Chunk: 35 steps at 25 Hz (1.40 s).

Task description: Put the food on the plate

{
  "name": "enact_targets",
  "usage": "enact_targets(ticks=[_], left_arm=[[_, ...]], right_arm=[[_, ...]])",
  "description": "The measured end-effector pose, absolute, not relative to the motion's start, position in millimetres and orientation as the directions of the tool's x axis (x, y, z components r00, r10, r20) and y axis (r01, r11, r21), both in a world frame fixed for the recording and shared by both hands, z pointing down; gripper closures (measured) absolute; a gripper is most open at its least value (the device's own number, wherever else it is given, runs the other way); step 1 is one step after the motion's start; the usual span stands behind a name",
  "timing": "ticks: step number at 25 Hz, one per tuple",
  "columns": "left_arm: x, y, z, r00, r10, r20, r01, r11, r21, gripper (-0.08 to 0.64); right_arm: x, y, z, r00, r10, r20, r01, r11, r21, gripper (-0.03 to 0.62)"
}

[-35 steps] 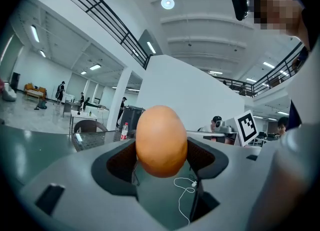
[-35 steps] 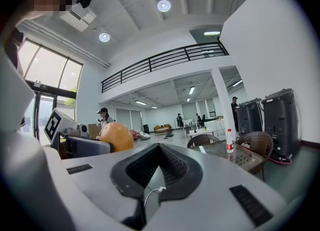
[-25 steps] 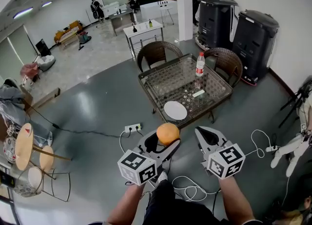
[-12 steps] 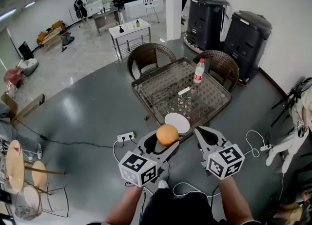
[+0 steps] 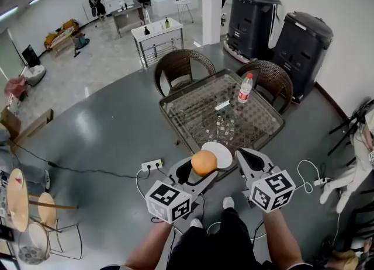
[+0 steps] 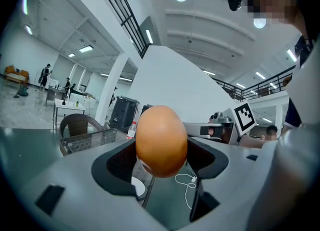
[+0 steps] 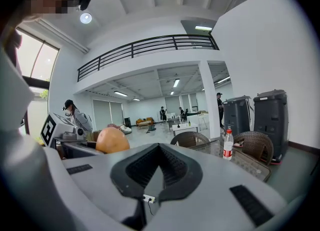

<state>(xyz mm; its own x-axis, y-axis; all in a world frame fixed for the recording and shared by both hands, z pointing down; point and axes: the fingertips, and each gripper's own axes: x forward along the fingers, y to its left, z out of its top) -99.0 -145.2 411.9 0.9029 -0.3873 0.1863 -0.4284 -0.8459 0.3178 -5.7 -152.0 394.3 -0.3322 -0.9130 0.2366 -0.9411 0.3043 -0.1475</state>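
A grey floor [image 5: 111, 128] fills most of the head view. Two black bins [image 5: 301, 35] stand by the far wall. In front of them is a glass-topped table [image 5: 198, 108], with two wicker chairs [image 5: 178, 64] at its far sides. A smaller white table [image 5: 155, 35] stands farther back.

The left gripper [image 5: 203, 169] is held out low in the head view, just short of the table's near edge, and its jaws are clamped on an orange [image 5: 204, 162]. The left gripper view shows the fruit gripped on both sides between the dark pads. The right gripper [image 5: 250, 162] is level with it and just beside it. Its jaws are closed together with nothing between them.

A white plate [image 5: 222, 152] lies on the table at the near edge. In the head view the orange covers the plate's near left rim, but it is off the plate and held in the air. A bottle [image 5: 245, 87] with a red label stands upright towards the table's far right corner. A white power strip [image 5: 152, 163] lies on the floor left of the grippers.
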Motion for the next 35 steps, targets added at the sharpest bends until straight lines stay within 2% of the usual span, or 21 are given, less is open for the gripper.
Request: enact_targets(ticks=[15,26,35], left_arm=[[-49.5,-236.5,397.1,0.821,-0.531,0.210,-0.570,-0.783,0.250,0.245],[-26.4,-264.9,410.7,0.791,-0.557,0.253,-0.609,-0.756,0.240,0.245],[-26.5,-267.8,471.3,0.753,-0.530,0.389,-0.642,-0.720,0.262,0.245]], right_arm=[[38.5,-264.8,372.5,-0.519,-0.841,0.150,-0.853,0.499,-0.156,0.589],[64.9,-293.9,382.8,-0.552,-0.819,0.159,-0.832,0.528,-0.173,0.589],[62.4,-296.0,431.0,-0.557,-0.791,0.252,-0.830,0.522,-0.195,0.589]])
